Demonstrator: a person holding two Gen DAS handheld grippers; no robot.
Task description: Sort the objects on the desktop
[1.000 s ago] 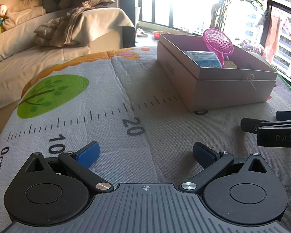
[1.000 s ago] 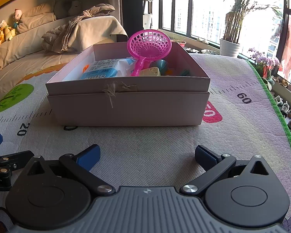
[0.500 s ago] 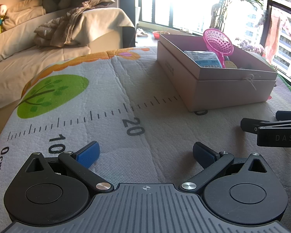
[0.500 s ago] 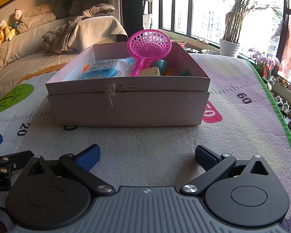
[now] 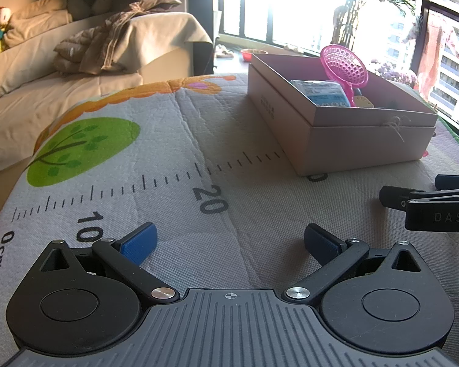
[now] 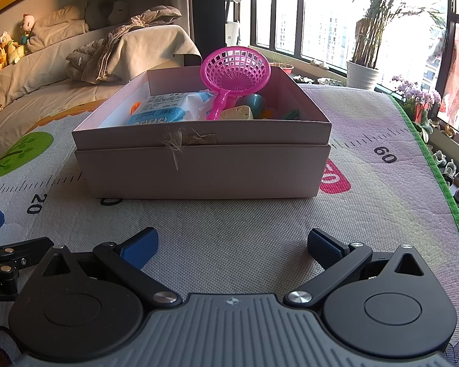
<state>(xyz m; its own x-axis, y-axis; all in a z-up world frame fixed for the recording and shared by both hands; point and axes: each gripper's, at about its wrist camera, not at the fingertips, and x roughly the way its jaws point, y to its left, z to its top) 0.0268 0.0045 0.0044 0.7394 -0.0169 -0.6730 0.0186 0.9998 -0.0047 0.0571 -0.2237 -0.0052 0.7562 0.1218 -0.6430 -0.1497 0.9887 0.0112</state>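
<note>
A pale pink cardboard box (image 6: 205, 165) stands on the printed play mat, straight ahead of my right gripper (image 6: 232, 244) and to the upper right of my left gripper (image 5: 229, 241). Inside the box (image 5: 361, 140) lie a pink plastic sieve (image 6: 235, 73), a blue-and-white wipes pack (image 6: 165, 110), a cream toy (image 6: 238, 113) and several small coloured pieces. Both grippers rest low over the mat, open, with nothing between their blue pads. The sieve (image 5: 345, 67) leans against the box's far side.
The mat (image 5: 199, 159) with a ruler print and a green tree covers the surface. A sofa (image 5: 46, 70) with blankets and plush toys lies to the left. Windows and potted plants (image 6: 364, 73) stand behind the box. The mat's green edge (image 6: 428, 159) drops off at right.
</note>
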